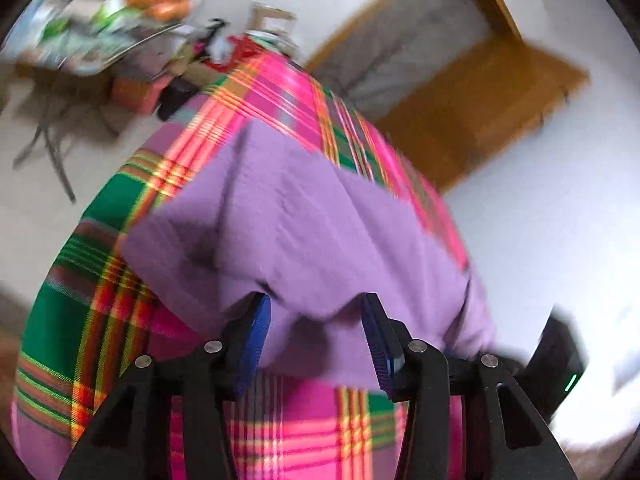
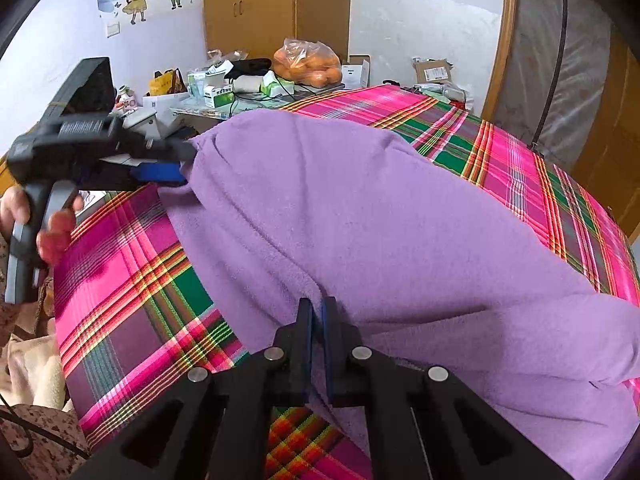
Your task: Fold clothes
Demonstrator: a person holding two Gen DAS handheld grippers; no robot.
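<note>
A purple fleece garment (image 2: 380,224) lies spread on a pink and green plaid cloth (image 2: 132,288). My right gripper (image 2: 317,308) is shut on the garment's near edge. My left gripper (image 1: 316,306) has its jaws apart, with the garment's (image 1: 300,220) edge hanging loosely between the blue pads. In the right wrist view the left gripper (image 2: 182,164) is at the garment's far left corner, touching the cloth edge there.
A cluttered table (image 2: 256,92) with boxes and a bag of oranges (image 2: 308,62) stands behind the plaid surface. A wooden wardrobe (image 2: 276,4) and a wrapped mattress (image 2: 560,60) are at the back. A beige cloth (image 2: 36,368) lies at left.
</note>
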